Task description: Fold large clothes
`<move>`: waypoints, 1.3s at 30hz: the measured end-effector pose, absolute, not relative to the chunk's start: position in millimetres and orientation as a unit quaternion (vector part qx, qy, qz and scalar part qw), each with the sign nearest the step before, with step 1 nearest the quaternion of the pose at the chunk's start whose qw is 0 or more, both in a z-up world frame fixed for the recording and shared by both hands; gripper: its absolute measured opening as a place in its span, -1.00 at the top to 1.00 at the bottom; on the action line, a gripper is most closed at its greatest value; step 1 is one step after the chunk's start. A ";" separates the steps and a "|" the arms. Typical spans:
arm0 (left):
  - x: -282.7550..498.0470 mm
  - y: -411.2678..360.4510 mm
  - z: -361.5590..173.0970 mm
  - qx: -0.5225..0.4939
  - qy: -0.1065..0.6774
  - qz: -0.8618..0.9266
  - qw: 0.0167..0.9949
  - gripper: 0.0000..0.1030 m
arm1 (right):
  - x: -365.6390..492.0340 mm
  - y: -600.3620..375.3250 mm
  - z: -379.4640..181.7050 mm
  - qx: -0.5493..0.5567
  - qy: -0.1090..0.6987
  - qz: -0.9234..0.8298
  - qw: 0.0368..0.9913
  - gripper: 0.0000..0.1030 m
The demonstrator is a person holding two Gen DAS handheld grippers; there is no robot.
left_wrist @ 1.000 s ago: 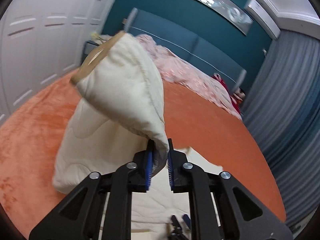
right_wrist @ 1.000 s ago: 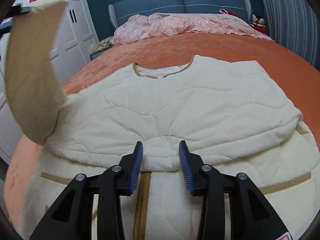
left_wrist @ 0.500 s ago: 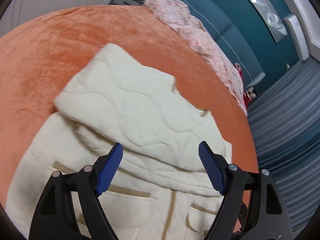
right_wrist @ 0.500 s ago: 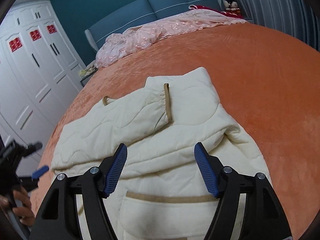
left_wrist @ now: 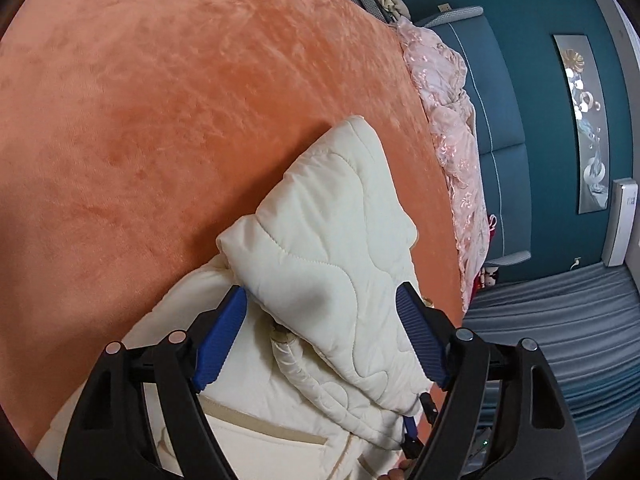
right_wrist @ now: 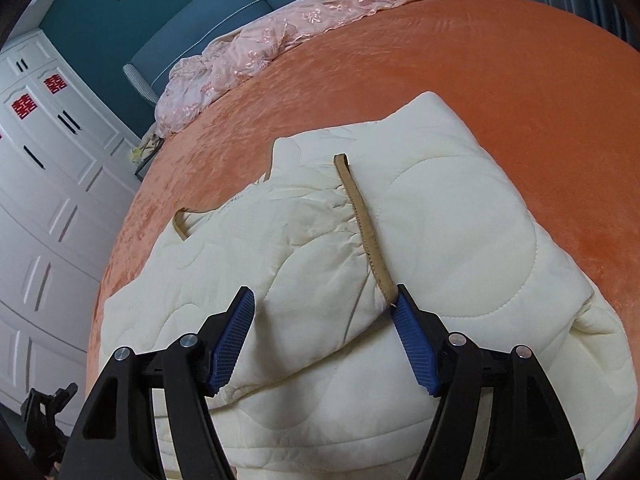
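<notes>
A cream quilted jacket [right_wrist: 432, 216] with tan trim lies on the orange bedspread [right_wrist: 540, 60]. One sleeve is folded across its chest, its tan cuff [right_wrist: 362, 224] pointing toward me. My right gripper [right_wrist: 326, 336] is open and empty, low over the folded sleeve. In the left wrist view the jacket [left_wrist: 332, 248] shows from its side, with the folded sleeve on top. My left gripper [left_wrist: 320, 336] is open and empty, its jaws standing wide on either side of the sleeve fold.
A pink lace cover [right_wrist: 280, 36] lies bunched along the blue headboard [right_wrist: 224, 12]. White wardrobe doors [right_wrist: 44, 184] stand to the left. Grey curtains [left_wrist: 560, 340] hang beyond the bed's far side. Orange bedspread [left_wrist: 160, 120] surrounds the jacket.
My left gripper let go of the sleeve it held up; the sleeve now lies folded across the jacket. Both grippers opened wide and dropped close over the jacket.
</notes>
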State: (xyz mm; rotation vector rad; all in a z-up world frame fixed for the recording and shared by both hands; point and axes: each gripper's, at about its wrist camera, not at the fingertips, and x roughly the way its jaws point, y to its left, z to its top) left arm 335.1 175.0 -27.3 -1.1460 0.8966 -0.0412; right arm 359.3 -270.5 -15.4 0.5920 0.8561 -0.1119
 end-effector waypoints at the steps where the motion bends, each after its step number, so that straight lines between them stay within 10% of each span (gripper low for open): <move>1: 333.5 173.8 -28.1 -0.524 0.411 -0.022 0.746 -0.44 | 361.3 -268.3 -15.5 0.281 0.409 -0.053 0.866 -0.34; 4: 339.1 169.0 -37.1 -0.513 0.428 -0.015 0.744 -0.40 | 365.9 -267.8 -15.1 0.279 0.413 -0.042 0.866 0.18; 8: 346.7 167.4 -38.2 -0.492 0.438 0.009 0.752 0.14 | 373.9 -261.9 -1.0 0.271 0.411 -0.009 0.870 0.86; 13: 352.0 161.5 -11.2 -0.426 0.419 0.009 0.802 0.70 | 344.0 -273.0 70.4 0.249 0.317 0.016 0.915 0.93; 39: 340.4 77.4 -31.0 -0.122 0.425 0.041 0.896 0.57 | 319.3 -293.1 -37.4 0.147 0.433 -0.066 0.887 0.82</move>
